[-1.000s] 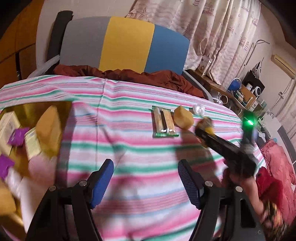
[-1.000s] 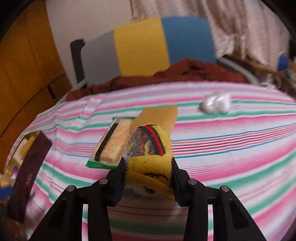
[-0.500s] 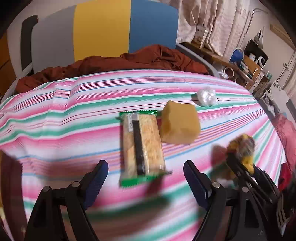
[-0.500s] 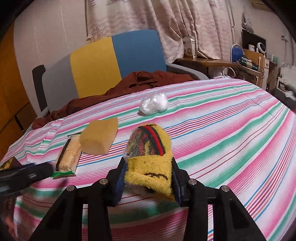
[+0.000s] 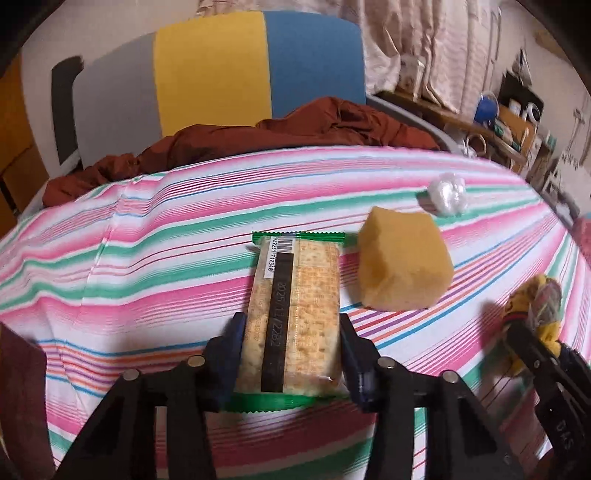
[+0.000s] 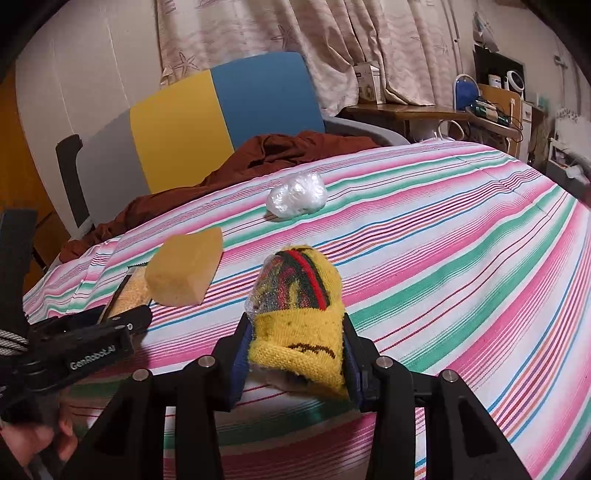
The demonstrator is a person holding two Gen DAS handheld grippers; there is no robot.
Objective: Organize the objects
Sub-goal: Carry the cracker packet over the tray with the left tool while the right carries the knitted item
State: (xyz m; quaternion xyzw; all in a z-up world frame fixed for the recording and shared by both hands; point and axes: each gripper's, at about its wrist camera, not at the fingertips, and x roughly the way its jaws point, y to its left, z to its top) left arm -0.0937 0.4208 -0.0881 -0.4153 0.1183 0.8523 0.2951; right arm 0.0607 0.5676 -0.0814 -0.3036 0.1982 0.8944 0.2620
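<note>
Tongs, left (image 5: 291,354): jaws closing on the cracker packet (image 5: 295,314), pads against its long sides; packet lies on the striped cloth (image 5: 166,236).
Tongs, right (image 6: 295,354): clamped on a rolled yellow sock (image 6: 299,314).
Sponge (image 5: 402,258): just right of the packet.
Plastic wad (image 5: 447,192): beyond the sponge.
Room: chair (image 5: 221,70) with brown garment (image 5: 295,133) behind; curtains (image 6: 295,33).

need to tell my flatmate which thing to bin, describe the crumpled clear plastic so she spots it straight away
On the striped tablecloth, look toward the far edge, near the brown cloth heaped before the blue and yellow chair. The ball of clear plastic wrap lies there alone, beyond the yellow sponge. It is the only shiny, see-through thing; its neighbours are opaque.
</note>
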